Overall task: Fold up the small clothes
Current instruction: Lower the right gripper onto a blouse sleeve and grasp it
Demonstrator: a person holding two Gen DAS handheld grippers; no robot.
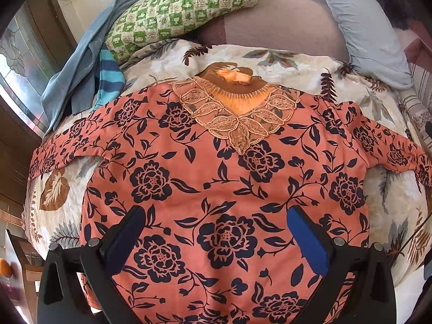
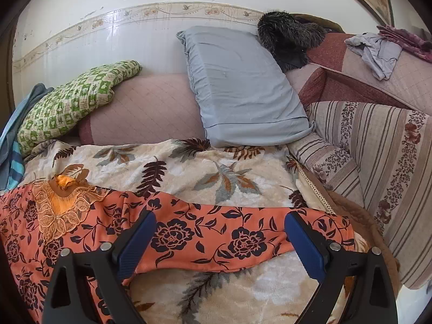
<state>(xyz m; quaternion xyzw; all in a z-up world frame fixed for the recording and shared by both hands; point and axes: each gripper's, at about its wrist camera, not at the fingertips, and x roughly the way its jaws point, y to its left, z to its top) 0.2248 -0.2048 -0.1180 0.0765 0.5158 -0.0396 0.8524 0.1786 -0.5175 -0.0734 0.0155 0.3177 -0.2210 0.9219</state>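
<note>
I am working over a bed covered by a cream plush blanket printed with brown and grey leaves (image 2: 224, 172). Behind it a white tiled wall with a floral border (image 2: 108, 27) runs across, and against it lean a green-and-white checked cushion (image 1: 183, 8), a mauve quilted bolster (image 2: 145, 108) and a pale blue pillow (image 2: 243, 86). A blue striped garment (image 1: 108, 81) lies crumpled at the blanket's left edge beside the checked cushion. To the right a striped floral sofa cover (image 2: 383, 178) rises just beside the blanket.

The coral blouse with dark navy flowers and a lace leaf collar (image 1: 221, 167) lies flat, face up, both sleeves spread outward. Its sleeve (image 2: 232, 232) reaches almost to the blanket's right edge, where a brown trim drops away.

My left gripper (image 1: 216, 216) hangs over the lower body of the blouse, fingers spread wide, nothing between them. My right gripper (image 2: 220, 229) is spread too, straddling the sleeve, its blue pads (image 2: 305, 245) apart from the cloth as far as I can tell. Bare blanket shows below the sleeve and above the collar.
</note>
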